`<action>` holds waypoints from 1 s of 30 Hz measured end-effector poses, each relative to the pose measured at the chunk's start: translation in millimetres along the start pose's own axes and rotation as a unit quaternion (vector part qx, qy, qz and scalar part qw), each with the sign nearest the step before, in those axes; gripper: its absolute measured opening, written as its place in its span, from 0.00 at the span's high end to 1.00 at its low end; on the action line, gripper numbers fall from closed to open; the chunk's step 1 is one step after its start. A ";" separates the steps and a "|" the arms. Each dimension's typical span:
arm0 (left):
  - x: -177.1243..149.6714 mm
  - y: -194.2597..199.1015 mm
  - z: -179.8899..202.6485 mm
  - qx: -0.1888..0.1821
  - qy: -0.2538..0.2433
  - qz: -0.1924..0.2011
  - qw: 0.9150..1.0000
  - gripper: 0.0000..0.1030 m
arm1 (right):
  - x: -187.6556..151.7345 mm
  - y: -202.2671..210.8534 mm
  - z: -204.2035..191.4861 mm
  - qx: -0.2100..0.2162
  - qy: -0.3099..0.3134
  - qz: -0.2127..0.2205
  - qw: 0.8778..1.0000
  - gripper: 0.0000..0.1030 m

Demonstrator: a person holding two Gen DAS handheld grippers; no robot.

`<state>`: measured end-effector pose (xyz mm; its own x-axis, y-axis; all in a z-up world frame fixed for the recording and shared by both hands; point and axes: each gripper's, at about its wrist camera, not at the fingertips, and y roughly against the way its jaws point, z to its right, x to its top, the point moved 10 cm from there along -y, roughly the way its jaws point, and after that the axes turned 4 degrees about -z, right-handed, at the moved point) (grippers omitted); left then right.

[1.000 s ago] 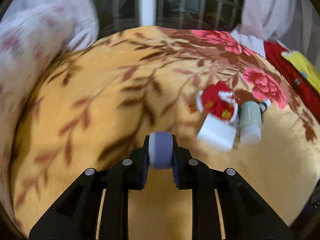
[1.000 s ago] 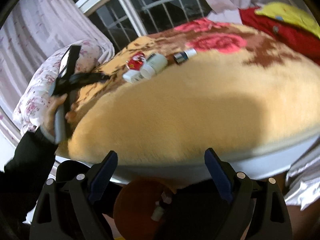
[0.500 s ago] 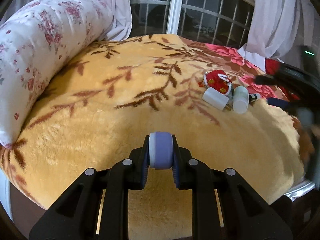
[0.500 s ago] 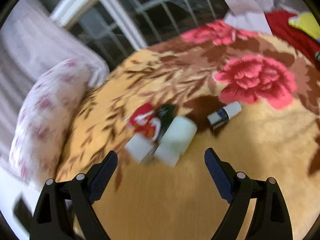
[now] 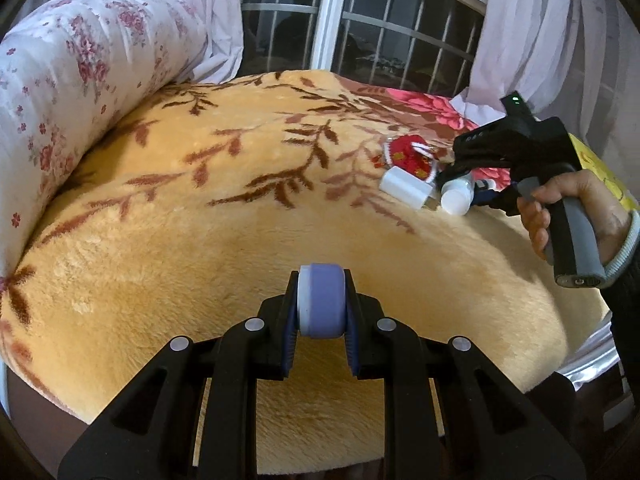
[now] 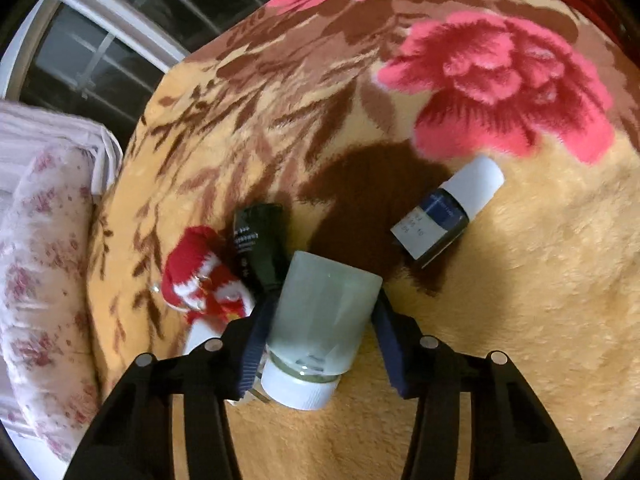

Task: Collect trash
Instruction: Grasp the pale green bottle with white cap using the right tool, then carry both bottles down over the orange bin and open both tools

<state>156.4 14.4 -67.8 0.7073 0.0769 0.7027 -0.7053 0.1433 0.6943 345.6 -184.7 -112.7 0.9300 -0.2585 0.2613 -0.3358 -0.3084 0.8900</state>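
My left gripper (image 5: 322, 306) is shut on a small purple and white cap (image 5: 321, 305), held above the near part of the orange floral blanket (image 5: 208, 240). My right gripper (image 6: 320, 326) is open with its jaws on either side of a pale green bottle with a white cap (image 6: 322, 320), which lies on the blanket; the bottle also shows in the left wrist view (image 5: 458, 196). Beside it lie a red and white wrapper (image 6: 200, 280), a black packet (image 6: 262, 248), a white box (image 5: 404, 187) and a small dark blue bottle (image 6: 444, 216).
A floral pillow (image 5: 68, 92) lies along the left of the bed. A barred window (image 5: 360, 40) and curtains stand behind. The bed edge (image 5: 592, 360) drops off at the lower right. A yellow and red cloth (image 5: 600, 164) lies far right.
My right gripper has moved in from beyond the bed edge down to the pile and now straddles the green bottle. My left gripper has drawn back toward the near edge, still holding the cap.
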 end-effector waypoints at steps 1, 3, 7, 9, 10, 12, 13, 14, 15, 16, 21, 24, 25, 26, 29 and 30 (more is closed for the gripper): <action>-1.0 2.1 1.3 -0.001 -0.002 0.002 1.000 0.82 | -2.9 0.2 -0.1 -0.008 0.018 -0.003 1.000 0.52; -2.2 4.0 5.1 -0.007 -0.005 0.008 1.000 0.82 | -1.8 -2.2 2.7 -0.010 0.014 -0.006 1.000 0.51; -4.3 -1.3 13.1 -0.023 0.002 -0.003 1.000 0.82 | 1.2 -16.7 -6.2 -0.076 0.051 -0.001 0.996 0.52; -7.2 -3.3 12.1 -0.028 0.012 -0.011 0.999 0.82 | 0.1 -15.4 -8.8 -0.089 0.063 0.013 0.994 0.53; -8.4 -4.2 9.7 -0.025 0.015 -0.015 0.999 0.82 | -0.7 -12.9 -8.1 -0.082 0.064 0.020 0.994 0.54; -9.2 -4.1 5.3 -0.022 0.021 -0.017 0.999 0.82 | -2.3 -3.9 -4.1 -0.051 0.053 0.033 0.997 0.54; -9.4 -3.6 3.0 -0.021 0.024 -0.017 0.999 0.82 | -4.2 3.5 -1.7 -0.038 0.051 0.042 0.997 0.55; -9.6 -3.3 1.4 -0.021 0.026 -0.018 0.999 0.82 | -7.0 13.0 -0.5 -0.027 0.054 0.055 0.997 0.55; -10.0 -2.9 0.2 -0.021 0.028 -0.019 0.999 0.82 | -9.3 20.9 -1.3 -0.020 0.060 0.065 0.996 0.55; -10.6 -2.2 -0.6 -0.019 0.030 -0.021 0.999 0.82 | -13.6 33.3 -3.4 -0.011 0.072 0.080 0.994 0.55; -13.4 12.9 5.4 -0.016 0.022 -0.019 0.999 0.82 | -63.3 89.2 -21.4 0.021 0.161 0.127 0.978 0.55; -17.9 25.1 11.1 -0.021 0.016 -0.017 1.000 0.82 | -109.2 116.8 -30.3 0.032 0.218 0.146 0.964 0.55; -20.4 30.3 12.6 -0.022 0.015 -0.017 0.999 0.82 | -124.2 123.9 -32.8 0.034 0.234 0.153 0.960 0.55; -23.3 35.3 13.8 -0.022 0.014 -0.018 1.000 0.82 | -143.9 134.9 -33.8 0.038 0.253 0.163 0.953 0.55; -34.7 48.6 18.1 -0.016 0.007 -0.019 1.000 0.82 | -189.9 153.6 -31.5 0.039 0.291 0.184 0.938 0.55; -38.9 51.8 19.8 -0.014 0.003 -0.019 1.000 0.82 | -201.7 155.7 -29.4 0.038 0.298 0.187 0.935 0.55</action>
<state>91.4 -0.7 -56.1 0.7345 0.0769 0.6743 -0.6758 0.1742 0.7162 110.1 -153.6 -15.9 0.6558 0.1887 0.7310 -0.6429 -0.3679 0.6718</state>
